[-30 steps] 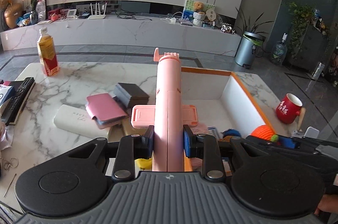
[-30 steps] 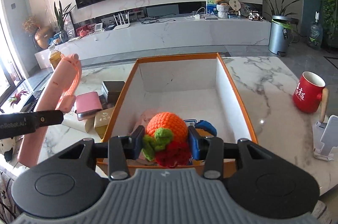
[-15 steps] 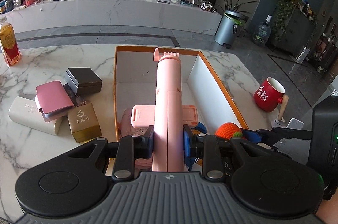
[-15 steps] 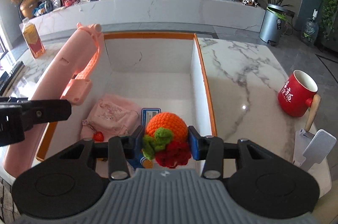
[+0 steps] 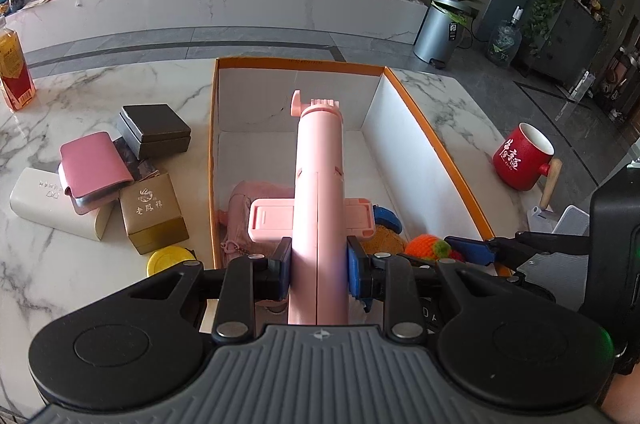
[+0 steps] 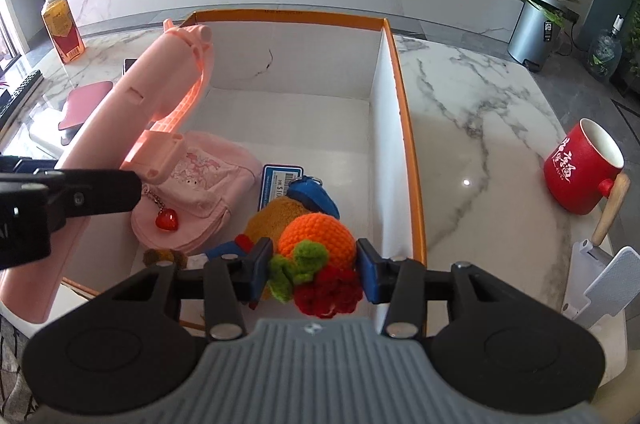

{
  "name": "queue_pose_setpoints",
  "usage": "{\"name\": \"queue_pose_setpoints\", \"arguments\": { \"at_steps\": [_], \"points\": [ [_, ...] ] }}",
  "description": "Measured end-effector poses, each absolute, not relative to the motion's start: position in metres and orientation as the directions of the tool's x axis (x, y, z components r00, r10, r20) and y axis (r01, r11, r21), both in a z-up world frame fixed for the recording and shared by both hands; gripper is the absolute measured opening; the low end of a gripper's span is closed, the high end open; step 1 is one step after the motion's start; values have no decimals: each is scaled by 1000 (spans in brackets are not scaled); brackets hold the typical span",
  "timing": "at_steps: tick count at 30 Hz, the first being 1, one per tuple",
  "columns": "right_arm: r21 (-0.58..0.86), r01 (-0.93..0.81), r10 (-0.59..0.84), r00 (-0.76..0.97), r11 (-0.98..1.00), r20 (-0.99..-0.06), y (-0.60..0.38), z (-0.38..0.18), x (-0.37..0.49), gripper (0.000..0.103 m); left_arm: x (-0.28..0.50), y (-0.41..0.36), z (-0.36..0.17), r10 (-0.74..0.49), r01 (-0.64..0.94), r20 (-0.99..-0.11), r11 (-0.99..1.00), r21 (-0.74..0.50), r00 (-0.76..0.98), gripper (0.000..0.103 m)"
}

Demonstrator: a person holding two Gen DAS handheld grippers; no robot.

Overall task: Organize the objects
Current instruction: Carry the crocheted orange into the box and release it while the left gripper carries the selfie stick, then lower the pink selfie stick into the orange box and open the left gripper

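Currently the marble table (image 6: 472, 128) carries an open rectangular box (image 6: 394, 128) with orange rim and white inner walls. Bare floor fills the far half of the box; the near half is crowded. Table surface to the right of the box is clear up to a red mug (image 6: 580, 172) with white brush-style characters, not legible.

Inside the box lie a soft pink fabric pouch (image 6: 208, 184) with a red heart charm, a blue-bordered card (image 6: 280, 180) printed "$10", a blue key-fob-like piece (image 6: 312, 196) and a brown plush item (image 6: 276, 216).

Left of the box, well apart from it, sit a white case (image 5: 52, 204), a pink wallet (image 5: 94, 164), a dark grey box (image 5: 156, 130), a gold box (image 5: 152, 212) with unread characters, and a yellow disc (image 5: 170, 258).

The left gripper (image 5: 318, 264) is clamped on a smooth pink plastic selfie stick (image 5: 320, 164), which extends above the box interior with its phone clamp folded across.

The right gripper (image 6: 316, 264) hangs over the near right corner of the box. Its pads press a crocheted orange ball (image 6: 316, 236) with green and red yarn trim, held just above the contents.
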State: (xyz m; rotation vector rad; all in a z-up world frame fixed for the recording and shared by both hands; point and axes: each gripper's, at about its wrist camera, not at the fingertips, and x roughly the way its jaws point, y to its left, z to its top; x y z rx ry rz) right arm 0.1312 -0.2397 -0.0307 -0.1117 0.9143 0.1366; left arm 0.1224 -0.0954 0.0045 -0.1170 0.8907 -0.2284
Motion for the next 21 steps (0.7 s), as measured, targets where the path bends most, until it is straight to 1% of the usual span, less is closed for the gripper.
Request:
{"name": "queue_pose_setpoints", "arguments": {
  "at_steps": [2, 6, 11, 15, 21],
  "points": [
    [-41, -166, 69, 606, 985, -792, -240, -31, 131, 47, 123, -95, 4, -241, 139, -759, 971, -197, 605, 31],
    [-37, -175, 79, 610, 984, -788, -239, -29, 131, 63, 126, -94, 3, -224, 115, -766, 974, -195, 603, 31],
    [-5, -158, 97, 628, 987, -772, -244, -26, 128, 67, 131, -98, 1, -190, 75, -785, 981, -181, 590, 31],
    [65, -139, 140, 637, 988, -758, -252, -23, 127, 68, 139, -105, -3, -210, 79, -790, 976, -202, 576, 31],
    [56, -171, 154, 639, 984, -753, -254, -21, 125, 68, 160, -125, -11, -205, 57, -786, 976, -212, 583, 31]
  ]
}}
